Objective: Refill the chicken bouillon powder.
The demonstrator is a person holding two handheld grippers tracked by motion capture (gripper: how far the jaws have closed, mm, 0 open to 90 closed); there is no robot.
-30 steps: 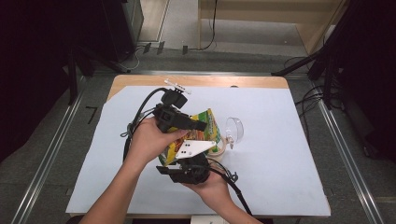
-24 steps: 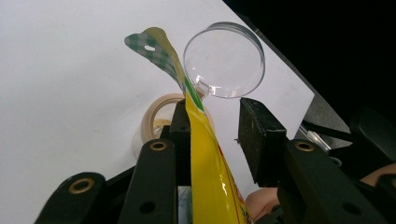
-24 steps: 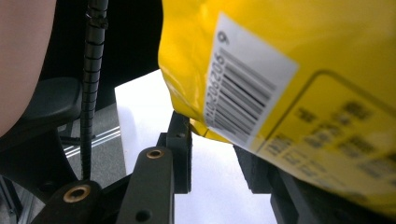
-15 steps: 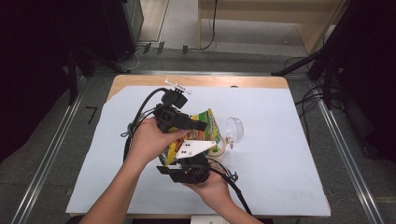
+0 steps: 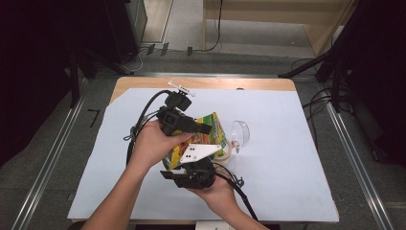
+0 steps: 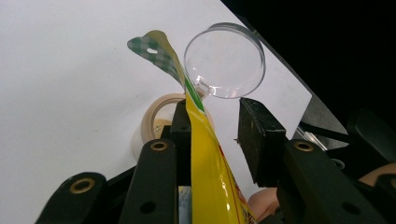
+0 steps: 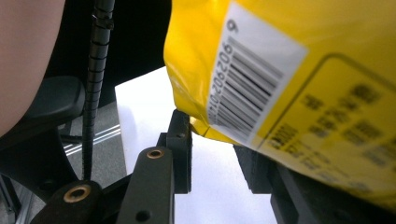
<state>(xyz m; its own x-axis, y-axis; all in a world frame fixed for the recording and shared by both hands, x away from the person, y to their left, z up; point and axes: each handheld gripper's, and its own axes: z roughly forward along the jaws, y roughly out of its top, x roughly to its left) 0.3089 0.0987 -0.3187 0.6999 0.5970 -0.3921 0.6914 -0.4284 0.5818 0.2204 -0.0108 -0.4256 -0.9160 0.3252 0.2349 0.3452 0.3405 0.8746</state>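
Note:
A yellow snack bag (image 5: 214, 136) stands on edge at the middle of the white sheet. My left gripper (image 5: 207, 128) reaches over it from the left. In the left gripper view the bag (image 6: 205, 158) rises between my left gripper's (image 6: 218, 116) jaws, leaning on the left one, with a gap to the right one. My right gripper (image 5: 187, 162) sits just below the bag, under its grey plate. In the right gripper view the bag's barcode side (image 7: 299, 70) lies over the right jaw, and my right gripper (image 7: 212, 144) shows bare sheet between its jaws.
A clear round dish (image 5: 241, 132) (image 6: 225, 60) stands just right of the bag. A roll of beige tape (image 5: 226, 152) (image 6: 154, 116) lies beside it. The white sheet (image 5: 287, 167) covers a wooden table (image 5: 215, 84). Cables trail from both grippers.

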